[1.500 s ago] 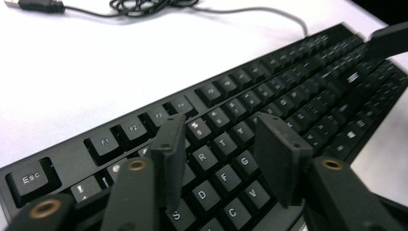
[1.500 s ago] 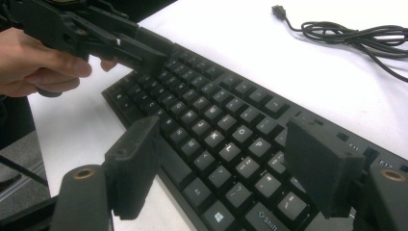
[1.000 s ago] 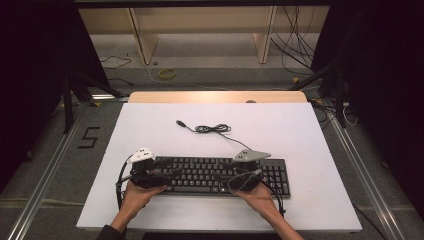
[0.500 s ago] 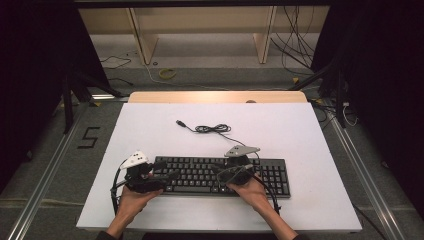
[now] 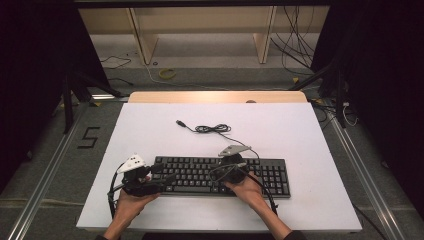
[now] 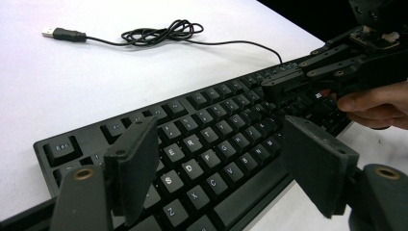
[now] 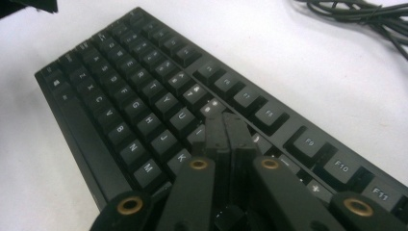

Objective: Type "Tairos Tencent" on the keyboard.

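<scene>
White tabletop (image 5: 300,130) in a dark room, grey floor with cables behind. The black keyboard (image 5: 260,175) sits near the front edge, long axis left-right, cord (image 5: 212,129) trailing back. Left gripper (image 6: 216,168) jaws wide open over the keys, holding nothing; right gripper (image 7: 225,130) jaws have just closed, tips together over the keys.

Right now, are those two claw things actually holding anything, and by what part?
Nothing is held. The right gripper has its jaws shut together, tips down on the keyboard keys; the left gripper stands open over the keys.
</scene>
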A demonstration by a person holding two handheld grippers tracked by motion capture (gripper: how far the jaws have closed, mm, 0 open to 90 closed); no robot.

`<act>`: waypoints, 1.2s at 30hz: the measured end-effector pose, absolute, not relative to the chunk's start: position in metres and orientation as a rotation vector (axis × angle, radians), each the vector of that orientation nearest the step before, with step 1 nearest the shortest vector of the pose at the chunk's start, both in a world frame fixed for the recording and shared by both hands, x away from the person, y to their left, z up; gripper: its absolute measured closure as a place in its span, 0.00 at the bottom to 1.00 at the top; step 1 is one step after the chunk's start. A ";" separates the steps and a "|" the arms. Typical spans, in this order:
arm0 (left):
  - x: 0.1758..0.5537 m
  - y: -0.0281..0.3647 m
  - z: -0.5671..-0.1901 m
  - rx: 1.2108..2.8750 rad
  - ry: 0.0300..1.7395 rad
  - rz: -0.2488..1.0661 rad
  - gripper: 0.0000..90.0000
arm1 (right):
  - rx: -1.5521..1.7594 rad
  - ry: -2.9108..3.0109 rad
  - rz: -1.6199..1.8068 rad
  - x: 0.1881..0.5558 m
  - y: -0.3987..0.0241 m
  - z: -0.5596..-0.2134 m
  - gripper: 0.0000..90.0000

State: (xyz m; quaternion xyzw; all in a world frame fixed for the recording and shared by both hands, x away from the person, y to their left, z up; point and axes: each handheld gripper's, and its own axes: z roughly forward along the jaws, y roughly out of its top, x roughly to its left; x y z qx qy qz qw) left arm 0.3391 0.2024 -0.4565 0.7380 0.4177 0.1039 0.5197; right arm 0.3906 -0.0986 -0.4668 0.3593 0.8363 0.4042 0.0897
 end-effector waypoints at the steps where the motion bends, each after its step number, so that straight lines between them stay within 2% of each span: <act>1: 0.339 0.203 -0.457 1.769 1.004 0.251 0.32 | 1.068 2.490 1.199 0.391 -0.098 -0.468 1.00; 36: 0.339 0.208 -0.461 1.776 1.028 0.262 0.32 | 1.104 2.503 1.189 0.392 -0.096 -0.473 0.98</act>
